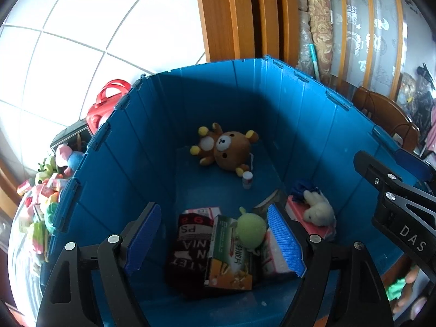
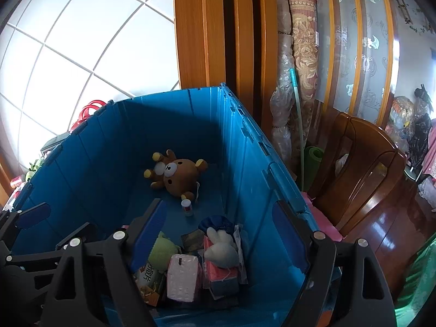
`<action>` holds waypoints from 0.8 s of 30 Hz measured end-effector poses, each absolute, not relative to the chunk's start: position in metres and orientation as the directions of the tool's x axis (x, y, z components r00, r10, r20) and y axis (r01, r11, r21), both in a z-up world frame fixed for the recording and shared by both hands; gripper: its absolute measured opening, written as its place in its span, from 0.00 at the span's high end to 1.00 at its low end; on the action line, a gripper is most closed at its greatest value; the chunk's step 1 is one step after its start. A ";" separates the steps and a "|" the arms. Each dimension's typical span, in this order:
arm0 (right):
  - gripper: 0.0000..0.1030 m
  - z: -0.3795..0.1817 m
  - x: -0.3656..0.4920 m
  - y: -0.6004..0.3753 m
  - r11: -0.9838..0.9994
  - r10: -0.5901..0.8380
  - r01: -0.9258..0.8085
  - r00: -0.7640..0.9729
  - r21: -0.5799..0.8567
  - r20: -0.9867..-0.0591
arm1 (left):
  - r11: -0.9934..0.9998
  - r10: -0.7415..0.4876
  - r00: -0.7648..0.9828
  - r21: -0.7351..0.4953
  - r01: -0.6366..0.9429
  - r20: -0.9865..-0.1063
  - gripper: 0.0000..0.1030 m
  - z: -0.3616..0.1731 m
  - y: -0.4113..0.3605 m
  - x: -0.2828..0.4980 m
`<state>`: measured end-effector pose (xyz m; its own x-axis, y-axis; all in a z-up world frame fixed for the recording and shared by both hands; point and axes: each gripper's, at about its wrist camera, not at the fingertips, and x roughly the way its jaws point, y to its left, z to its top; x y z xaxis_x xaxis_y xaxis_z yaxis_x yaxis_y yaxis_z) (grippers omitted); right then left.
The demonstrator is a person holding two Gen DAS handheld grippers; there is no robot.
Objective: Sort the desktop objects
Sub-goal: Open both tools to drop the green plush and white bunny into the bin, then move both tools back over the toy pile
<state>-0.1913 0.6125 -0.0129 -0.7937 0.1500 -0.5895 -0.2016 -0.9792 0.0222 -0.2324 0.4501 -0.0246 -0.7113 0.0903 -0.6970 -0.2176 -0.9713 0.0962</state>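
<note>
Both tongs, the left gripper [image 1: 215, 242] and right gripper [image 2: 220, 239], hang released and empty over the deep blue plastic crate [image 1: 207, 95], while the unsorted heap of colourful toys [image 1: 43, 199] lies beyond its left wall, nearer the left.

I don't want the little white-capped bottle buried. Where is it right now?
The small bottle stands on the floor of the blue crate, right beside the brown bear plush, beyond the pile of boxes.

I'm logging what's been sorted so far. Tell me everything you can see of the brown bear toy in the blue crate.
The brown bear toy is a soft plush with yellow ears and paw pads, a pale muzzle and a white belly patch. It lies tilted on the blue crate floor at the far end. A small white bottle stands by its foot.
</note>
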 end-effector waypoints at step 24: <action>0.00 0.016 -0.194 0.391 -0.975 -0.219 0.212 -0.877 0.065 -0.427 | -0.973 -0.179 -0.787 -0.013 0.232 -0.591 0.18 -0.012 0.186 -0.179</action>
<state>-0.1941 0.3909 0.0158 -0.8774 -0.2190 -0.4268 0.2118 -0.9751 0.0650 -0.1790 0.1864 -0.0122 -0.7865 -0.1793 -0.5910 0.2317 -0.9727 -0.0133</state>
